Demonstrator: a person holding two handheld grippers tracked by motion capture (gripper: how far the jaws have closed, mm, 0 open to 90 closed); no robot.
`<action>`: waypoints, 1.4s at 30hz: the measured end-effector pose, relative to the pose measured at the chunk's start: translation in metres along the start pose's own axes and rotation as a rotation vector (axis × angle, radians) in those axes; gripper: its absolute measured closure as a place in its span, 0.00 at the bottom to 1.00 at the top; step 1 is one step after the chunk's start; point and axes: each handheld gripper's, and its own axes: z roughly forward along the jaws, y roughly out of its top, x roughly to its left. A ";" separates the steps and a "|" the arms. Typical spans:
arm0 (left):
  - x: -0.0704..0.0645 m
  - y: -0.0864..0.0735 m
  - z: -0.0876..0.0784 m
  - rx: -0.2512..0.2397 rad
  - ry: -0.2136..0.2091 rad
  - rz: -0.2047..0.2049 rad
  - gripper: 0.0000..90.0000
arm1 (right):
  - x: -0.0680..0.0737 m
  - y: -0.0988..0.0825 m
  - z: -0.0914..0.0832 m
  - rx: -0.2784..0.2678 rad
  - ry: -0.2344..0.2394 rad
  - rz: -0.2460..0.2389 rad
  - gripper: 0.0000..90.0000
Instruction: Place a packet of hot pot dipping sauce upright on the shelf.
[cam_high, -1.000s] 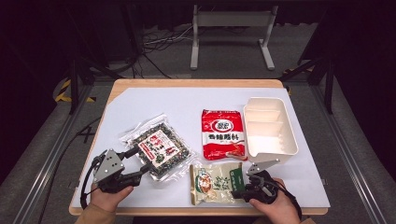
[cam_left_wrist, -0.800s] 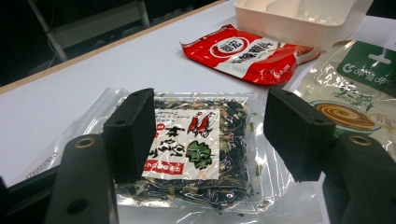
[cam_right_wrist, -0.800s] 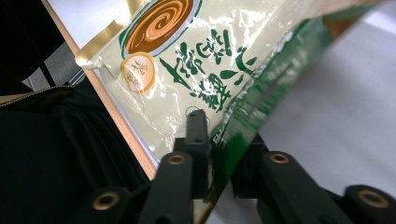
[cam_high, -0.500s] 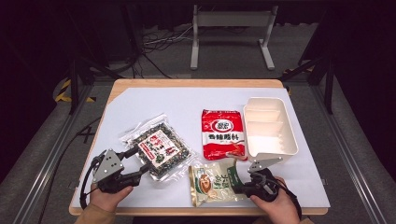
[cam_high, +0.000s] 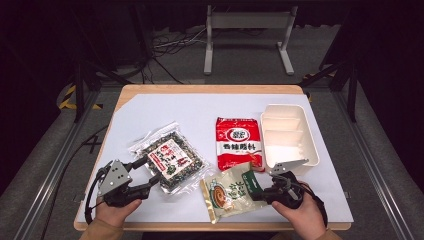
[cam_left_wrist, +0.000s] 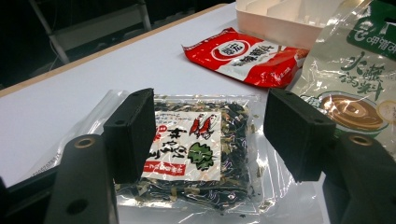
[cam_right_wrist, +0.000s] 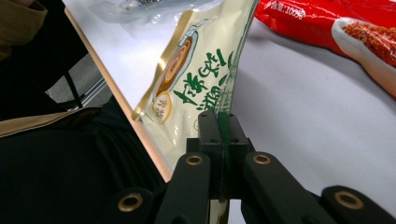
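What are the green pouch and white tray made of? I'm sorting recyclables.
Green pouch: likely glossy plastic film; it flexes and shines where the right gripper pinches it. White tray: probably matte rigid plastic, with moulded dividers.

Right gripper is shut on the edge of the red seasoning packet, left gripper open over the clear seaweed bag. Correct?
Not quite. The right gripper is shut on the edge of the cream-and-green soup packet, not the red seasoning packet, which lies flat on the table. The right gripper view shows this. The left gripper is open over the clear seaweed bag.
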 end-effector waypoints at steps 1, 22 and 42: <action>0.000 0.000 0.000 -0.001 -0.001 0.000 0.39 | 0.000 0.003 -0.002 0.009 0.004 -0.001 1.00; -0.001 0.001 -0.002 -0.008 0.003 -0.002 0.39 | 0.015 0.051 -0.050 0.102 0.002 -0.117 1.00; 0.002 -0.001 -0.001 0.008 0.011 -0.005 0.39 | 0.012 0.096 -0.079 0.134 -0.124 -0.233 1.00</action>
